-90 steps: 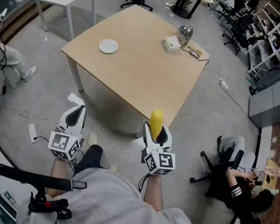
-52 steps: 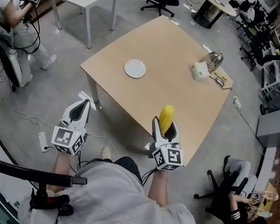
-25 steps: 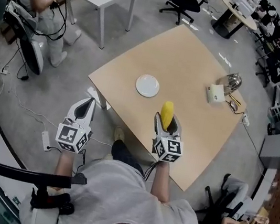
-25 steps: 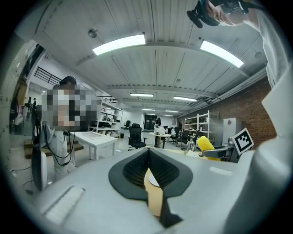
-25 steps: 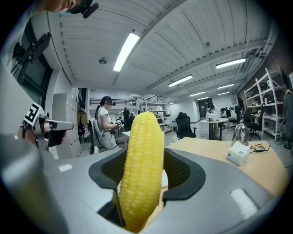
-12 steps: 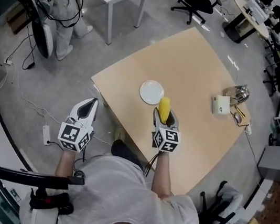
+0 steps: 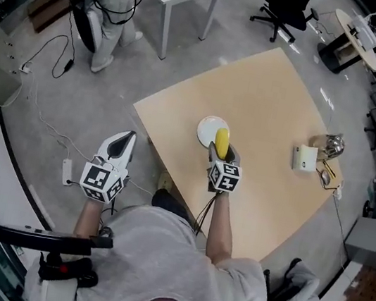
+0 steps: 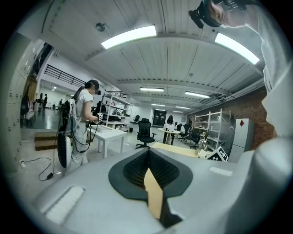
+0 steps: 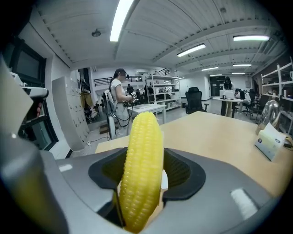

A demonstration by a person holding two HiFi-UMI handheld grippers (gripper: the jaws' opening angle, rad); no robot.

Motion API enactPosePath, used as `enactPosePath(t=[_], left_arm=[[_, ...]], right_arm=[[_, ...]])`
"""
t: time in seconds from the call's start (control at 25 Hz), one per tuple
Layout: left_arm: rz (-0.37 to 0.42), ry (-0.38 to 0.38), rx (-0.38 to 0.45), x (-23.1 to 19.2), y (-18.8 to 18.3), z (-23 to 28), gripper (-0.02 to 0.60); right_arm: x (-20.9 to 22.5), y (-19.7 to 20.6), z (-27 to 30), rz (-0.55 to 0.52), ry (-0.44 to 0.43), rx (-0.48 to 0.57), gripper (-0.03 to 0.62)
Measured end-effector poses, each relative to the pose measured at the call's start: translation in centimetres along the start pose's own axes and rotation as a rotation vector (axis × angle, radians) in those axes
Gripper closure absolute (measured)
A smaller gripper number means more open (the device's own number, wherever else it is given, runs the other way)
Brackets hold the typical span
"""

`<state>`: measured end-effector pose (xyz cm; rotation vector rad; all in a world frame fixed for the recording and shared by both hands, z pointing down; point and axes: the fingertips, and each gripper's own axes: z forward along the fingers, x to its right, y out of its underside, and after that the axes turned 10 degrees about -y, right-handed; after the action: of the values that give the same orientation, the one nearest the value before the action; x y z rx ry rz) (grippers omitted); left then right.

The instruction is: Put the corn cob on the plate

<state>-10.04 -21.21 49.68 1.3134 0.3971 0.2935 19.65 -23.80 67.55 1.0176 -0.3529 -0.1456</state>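
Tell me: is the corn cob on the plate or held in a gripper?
Held, off the plate: the right gripper is clamped on the corn cob.

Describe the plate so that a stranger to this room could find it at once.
Find the large tan table ahead of the person. Toward its left corner lies the plate, partly hidden by the corn cob in the right hand-held gripper. It is the only flat, round thing there; the white box stands far to its right.
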Motion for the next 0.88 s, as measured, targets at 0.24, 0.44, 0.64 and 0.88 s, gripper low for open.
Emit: enactPosePath(t=[0.24,0.44,0.64,0.88], left_arm=[[0.001,-0.042,-0.012,-1.0,-0.1,-0.1,0.563],[0.003,-0.076,-0.022,-1.8,0.0,-0.2,0.563],[-0.001,-0.105,-0.026,-2.4,-0.4,-0.3,0.563],[0.001,-0.133,-0.031,-2.9,-1.2,-0.5,0.563]], right_arm=[[1.2,1.3,3.4,0.006,-0.019,-0.070,0.347],[2.0,2.3,5.7,0.006,-0.032,-0.127,0.347],[2.8,3.2,7.5,0.008,-0.038,-0.172,0.347],[3.6,4.6,9.5,-0.001,-0.036,-0.242,0.347]])
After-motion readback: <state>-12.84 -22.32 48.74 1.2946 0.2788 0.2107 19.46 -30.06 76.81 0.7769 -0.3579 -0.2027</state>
